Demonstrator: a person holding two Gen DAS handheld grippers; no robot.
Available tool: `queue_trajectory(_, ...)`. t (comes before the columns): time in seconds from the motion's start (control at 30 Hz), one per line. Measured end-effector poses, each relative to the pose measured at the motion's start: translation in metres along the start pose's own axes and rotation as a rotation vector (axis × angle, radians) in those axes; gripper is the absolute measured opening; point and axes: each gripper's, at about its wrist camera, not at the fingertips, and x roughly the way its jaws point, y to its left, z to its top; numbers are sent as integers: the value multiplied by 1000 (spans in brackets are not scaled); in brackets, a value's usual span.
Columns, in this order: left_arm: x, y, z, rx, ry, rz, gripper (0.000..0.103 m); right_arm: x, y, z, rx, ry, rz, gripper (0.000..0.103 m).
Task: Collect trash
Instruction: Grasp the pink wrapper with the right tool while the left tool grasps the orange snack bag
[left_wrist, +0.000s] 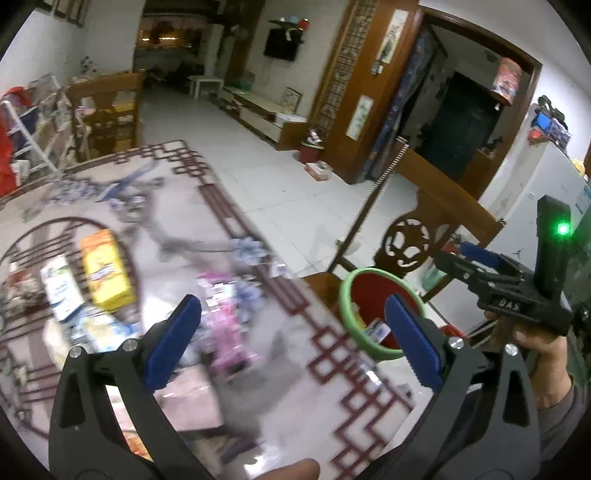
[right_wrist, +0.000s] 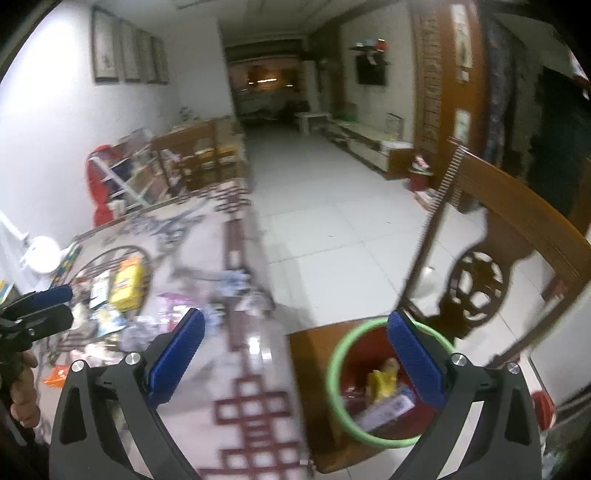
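Note:
A red bin with a green rim (left_wrist: 346, 295) (right_wrist: 333, 369) stands on a wooden chair seat beside the table. Inside it lie a yellow wrapper (right_wrist: 382, 382) and a white-and-blue box (right_wrist: 384, 408). My right gripper (right_wrist: 297, 360) (left_wrist: 452, 254) is open and empty, its right finger over the bin. My left gripper (left_wrist: 295, 339) (right_wrist: 70, 304) is open and empty above the table's near end. Trash lies on the table: a yellow box (left_wrist: 105, 273) (right_wrist: 127, 286), a pink wrapper (left_wrist: 229, 332) (right_wrist: 173, 306) and a white-and-green carton (left_wrist: 59, 291).
The patterned table (left_wrist: 332, 369) (right_wrist: 251, 406) ends just left of the carved wooden chair (left_wrist: 443, 192) (right_wrist: 517, 206). White tiled floor (left_wrist: 295, 192) stretches beyond. Shelves with clutter (left_wrist: 40, 129) stand past the table's far end. A second small red bin (left_wrist: 310, 149) stands by the wooden doorframe.

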Motion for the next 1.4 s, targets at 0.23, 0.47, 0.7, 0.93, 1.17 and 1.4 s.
queue_trajectory(0.23,-47,55,-22,-41,-19,82,98,16,74,-1,-71,28,97,96)
queue_trajectory(0.47,-71,119,-59,-151,-2,148,98,45,135,-14,-139,91,172,96)
queue_trajectory(0.7,-59,143,-112,-277,67,155,98,83,161,-38,-176,164,176,96)
queue_trajectory(0.93,-31,147,-157,-358,145,188,98,110,159,-52,-184,212,160,96)
queue_trajectory(1.17,-11,152,-166,-380,161,200,98,135,157,-62,-170,273,158,96)
queue_trajectory(1.4,4,150,-171,-383,181,193,98,159,154,-68,-124,325,184,90)
